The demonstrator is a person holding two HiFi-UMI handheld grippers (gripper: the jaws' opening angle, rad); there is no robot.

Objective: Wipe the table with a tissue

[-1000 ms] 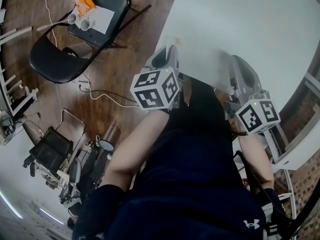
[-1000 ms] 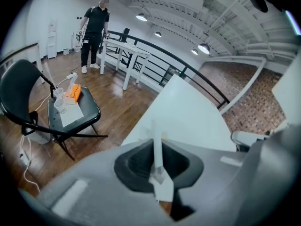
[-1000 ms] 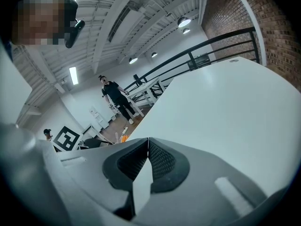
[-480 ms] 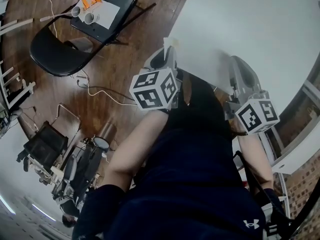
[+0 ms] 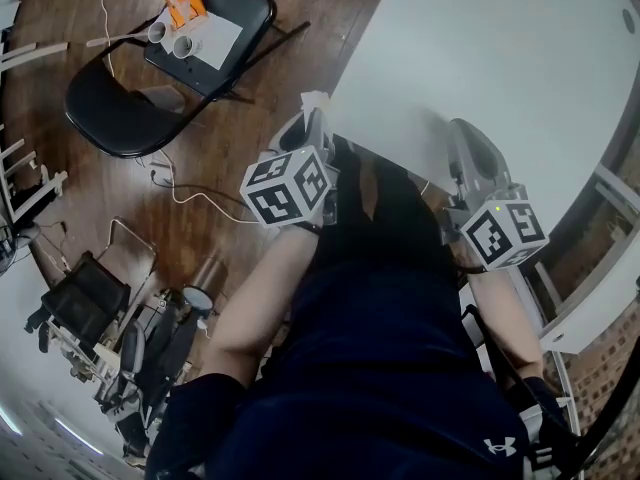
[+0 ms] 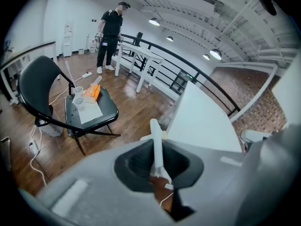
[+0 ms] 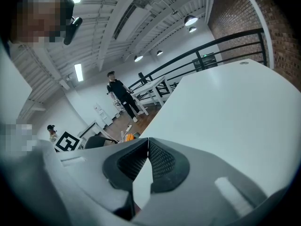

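Observation:
My left gripper point(image 5: 311, 120) is shut on a thin white tissue point(image 5: 314, 99), whose edge sticks out past the jaws at the near left edge of the white table point(image 5: 500, 58). In the left gripper view the tissue point(image 6: 154, 132) stands edge-on between the closed dark pads, with the left gripper point(image 6: 157, 147) aimed past the table point(image 6: 202, 121) edge. My right gripper point(image 5: 462, 133) hovers over the table nearer the person's body. In its own view the right gripper point(image 7: 147, 140) has its jaws pressed together with nothing between them, over the table point(image 7: 225, 107).
A black folding chair point(image 5: 170, 58) stands on the wooden floor left of the table, holding two cups, a paper sheet and an orange item. A white cable point(image 5: 200, 193) trails across the floor. Dark equipment point(image 5: 90, 308) sits at lower left. A person point(image 6: 112, 32) stands far off by a railing.
Both grippers have shifted slightly left and up in the head view. The left one still holds the tissue at the table's edge; the right stays shut.

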